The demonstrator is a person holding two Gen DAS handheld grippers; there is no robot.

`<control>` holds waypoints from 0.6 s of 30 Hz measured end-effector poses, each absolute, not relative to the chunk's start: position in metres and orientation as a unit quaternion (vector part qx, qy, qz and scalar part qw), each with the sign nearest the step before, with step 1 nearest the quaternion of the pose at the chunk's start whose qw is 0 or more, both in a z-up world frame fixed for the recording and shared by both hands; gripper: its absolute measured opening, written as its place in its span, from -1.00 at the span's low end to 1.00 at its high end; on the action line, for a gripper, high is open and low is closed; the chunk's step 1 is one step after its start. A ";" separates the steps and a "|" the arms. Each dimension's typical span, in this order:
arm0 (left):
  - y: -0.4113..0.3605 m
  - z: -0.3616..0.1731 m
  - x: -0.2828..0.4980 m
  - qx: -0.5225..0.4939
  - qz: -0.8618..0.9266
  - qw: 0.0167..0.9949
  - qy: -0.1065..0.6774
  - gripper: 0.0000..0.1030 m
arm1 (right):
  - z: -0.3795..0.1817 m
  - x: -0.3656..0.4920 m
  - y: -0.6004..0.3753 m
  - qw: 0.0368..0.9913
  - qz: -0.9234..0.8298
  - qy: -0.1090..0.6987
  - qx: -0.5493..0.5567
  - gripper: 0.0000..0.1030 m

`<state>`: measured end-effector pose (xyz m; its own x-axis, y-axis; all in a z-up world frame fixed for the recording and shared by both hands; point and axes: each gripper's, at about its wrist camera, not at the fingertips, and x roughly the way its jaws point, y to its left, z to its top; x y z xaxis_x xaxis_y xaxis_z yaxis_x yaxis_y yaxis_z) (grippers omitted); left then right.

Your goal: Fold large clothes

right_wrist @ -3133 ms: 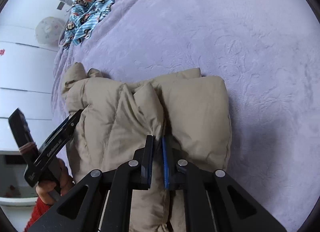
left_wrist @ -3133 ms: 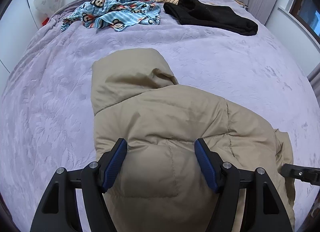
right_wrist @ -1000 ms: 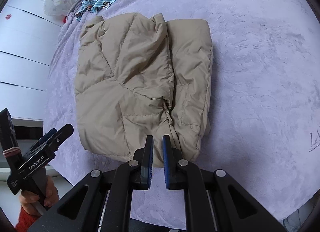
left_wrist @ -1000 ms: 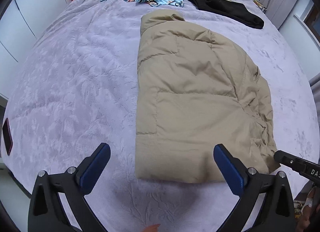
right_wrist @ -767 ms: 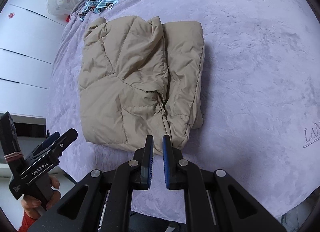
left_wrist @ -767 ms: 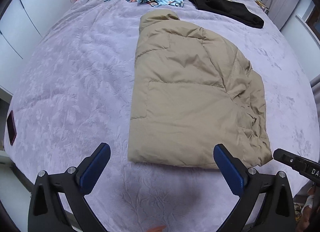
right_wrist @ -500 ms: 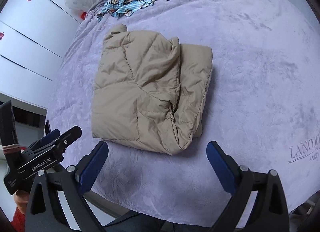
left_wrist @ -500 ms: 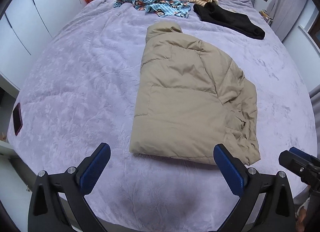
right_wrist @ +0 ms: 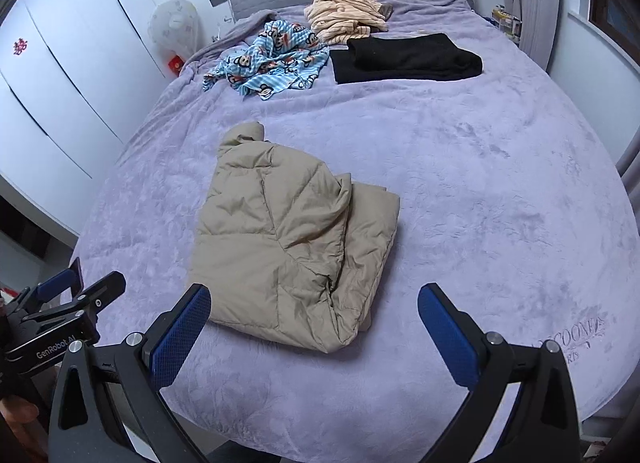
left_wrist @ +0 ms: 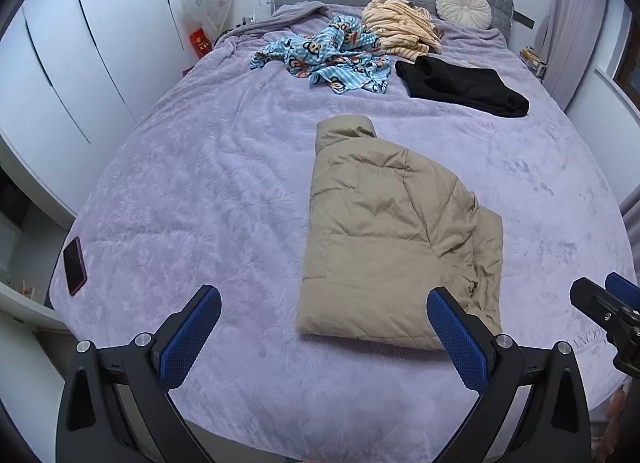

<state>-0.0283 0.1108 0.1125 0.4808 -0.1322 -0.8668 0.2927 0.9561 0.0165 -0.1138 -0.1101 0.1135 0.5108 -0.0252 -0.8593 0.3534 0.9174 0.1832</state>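
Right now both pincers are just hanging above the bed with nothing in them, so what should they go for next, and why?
Probably reach toward the crumpled blue monkey-print garment near the headboard. The tan puffer jacket already lies folded on the purple blanket, and the left gripper and right gripper are both open and empty, with the right one's jaws just finishing opening.

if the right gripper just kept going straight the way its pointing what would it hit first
Most likely the folded tan jacket, near its right front corner, though depth is unclear. The right gripper is opening with nothing between its fingers.
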 end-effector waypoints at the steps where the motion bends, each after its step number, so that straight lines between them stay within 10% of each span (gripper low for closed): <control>1: 0.114 0.117 -0.025 0.080 -0.128 0.857 0.492 1.00 | 0.116 -0.111 -0.108 0.851 -0.118 0.482 0.170 1.00; 18: 0.139 0.151 -0.008 0.082 -0.142 0.860 0.483 1.00 | 0.150 -0.098 -0.075 0.856 -0.175 0.454 0.175 1.00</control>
<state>-0.0078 0.1390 0.1506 0.4927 -0.1642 -0.8546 0.3230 0.9464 0.0044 -0.0976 -0.0749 0.1496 0.5266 -0.1412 -0.8383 0.4581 0.8778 0.1399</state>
